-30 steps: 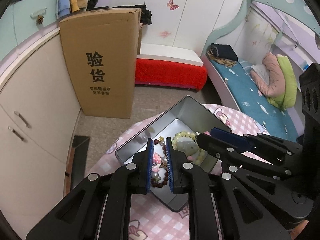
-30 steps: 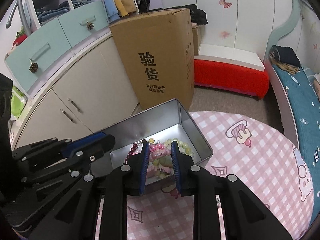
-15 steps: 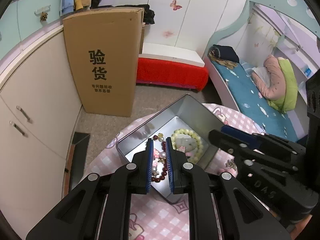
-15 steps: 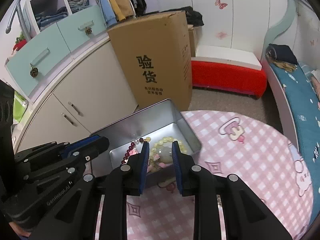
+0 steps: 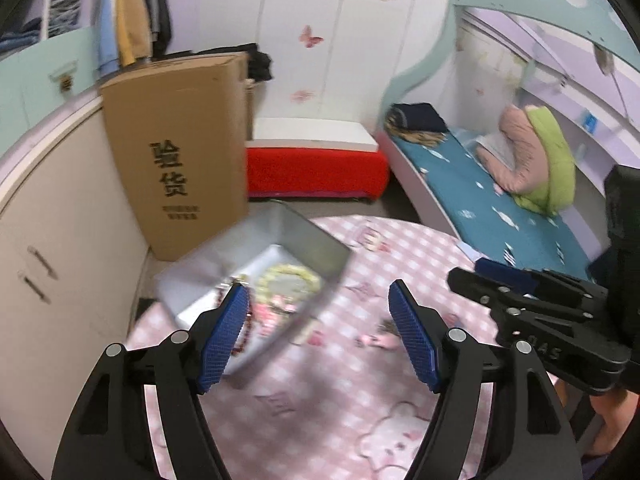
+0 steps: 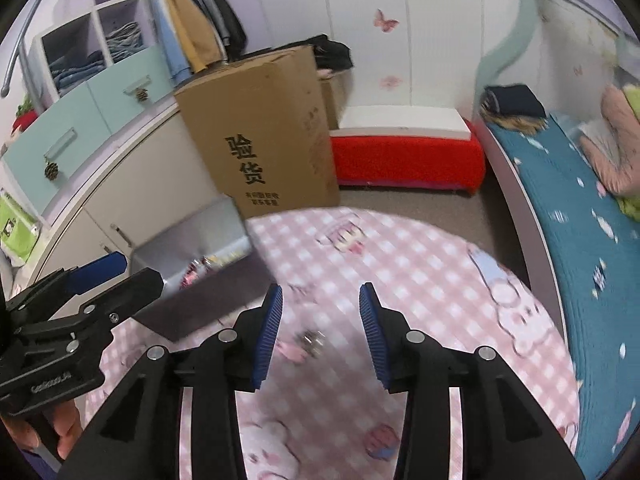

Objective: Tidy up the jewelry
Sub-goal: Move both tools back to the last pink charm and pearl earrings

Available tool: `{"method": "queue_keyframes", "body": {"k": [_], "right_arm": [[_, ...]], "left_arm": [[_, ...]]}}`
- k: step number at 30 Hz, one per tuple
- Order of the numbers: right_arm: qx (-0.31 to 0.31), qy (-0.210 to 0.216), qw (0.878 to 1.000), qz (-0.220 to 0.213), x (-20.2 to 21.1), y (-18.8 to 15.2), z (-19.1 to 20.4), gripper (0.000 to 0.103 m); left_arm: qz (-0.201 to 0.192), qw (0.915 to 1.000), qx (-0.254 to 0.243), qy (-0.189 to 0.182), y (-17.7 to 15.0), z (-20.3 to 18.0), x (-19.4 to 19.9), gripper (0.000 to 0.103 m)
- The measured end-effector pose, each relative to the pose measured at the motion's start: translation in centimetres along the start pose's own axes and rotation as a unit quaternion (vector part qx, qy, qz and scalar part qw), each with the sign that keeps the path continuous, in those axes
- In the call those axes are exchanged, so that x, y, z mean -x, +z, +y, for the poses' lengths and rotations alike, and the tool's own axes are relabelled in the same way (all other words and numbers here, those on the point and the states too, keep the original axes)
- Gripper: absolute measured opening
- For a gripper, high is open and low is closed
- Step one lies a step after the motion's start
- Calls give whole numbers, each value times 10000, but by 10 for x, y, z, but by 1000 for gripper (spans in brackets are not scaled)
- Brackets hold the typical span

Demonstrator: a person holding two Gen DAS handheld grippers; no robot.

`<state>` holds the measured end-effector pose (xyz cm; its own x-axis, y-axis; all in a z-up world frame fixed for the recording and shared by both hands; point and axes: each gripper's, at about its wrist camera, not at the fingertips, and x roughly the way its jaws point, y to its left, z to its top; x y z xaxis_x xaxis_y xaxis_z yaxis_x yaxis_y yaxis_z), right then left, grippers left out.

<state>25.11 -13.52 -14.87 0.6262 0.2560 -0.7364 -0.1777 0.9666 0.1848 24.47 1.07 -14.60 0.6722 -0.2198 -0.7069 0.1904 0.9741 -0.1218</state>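
**Both grippers open over the checked cloth, tin off to the left**

Left gripper [image 5: 320, 334] – jaws stand wide, just opened further, nothing between the ribbed blue pads [image 5: 412, 336]. Black angular arms w/ round silver rivets. Right gripper [image 6: 320, 332] – jaws part open, also just widening, empty; below the gap lie a small pink piece and a small silvery piece of jewelry [image 6: 310, 342] on the cloth, blurred, shapes hard to read.

Metal tin [image 5: 280, 248] – rectangular, dull grey, smooth straight walls, sits on the table's left-far part, near the edge. Inside: a ring of pale yellow-green round beads [image 5: 288, 282], a strand of dark red beads [image 5: 244, 328] partly behind the left pad, plus pink bits – all smeared by motion blur.

Tablecloth [image 6: 420, 280] – pink-and-white gingham w/ cartoon prints, round table edge. Beyond it: tall brown cardboard box [image 6: 264, 136] w/ black printed characters, standing upright by curved cream cabinets [image 5: 48, 220]; red fuzzy-fronted bench [image 6: 404, 156] w/ flat white top; bed w/ teal patterned cover [image 5: 480, 200].
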Motion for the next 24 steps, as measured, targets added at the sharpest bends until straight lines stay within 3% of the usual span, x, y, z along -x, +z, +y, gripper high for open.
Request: {"method": "queue_keyframes", "body": {"k": [5, 8, 14, 24], "right_arm": [[-253, -13, 9995, 172, -8, -23, -27, 40], [-377, 35, 9989, 269, -15, -34, -38, 40], [-563, 118, 9976, 389, -23, -48, -57, 40], [-572, 338, 9965, 507, -31, -56, -63, 41]], "left_arm": [[158, 9998, -117, -68, -13, -28, -23, 71], [343, 9993, -75, 81, -23, -37, -46, 71], [497, 9962, 552, 444, -31, -36, -72, 71], [703, 9935, 593, 675, -42, -36, -107, 71]]}}
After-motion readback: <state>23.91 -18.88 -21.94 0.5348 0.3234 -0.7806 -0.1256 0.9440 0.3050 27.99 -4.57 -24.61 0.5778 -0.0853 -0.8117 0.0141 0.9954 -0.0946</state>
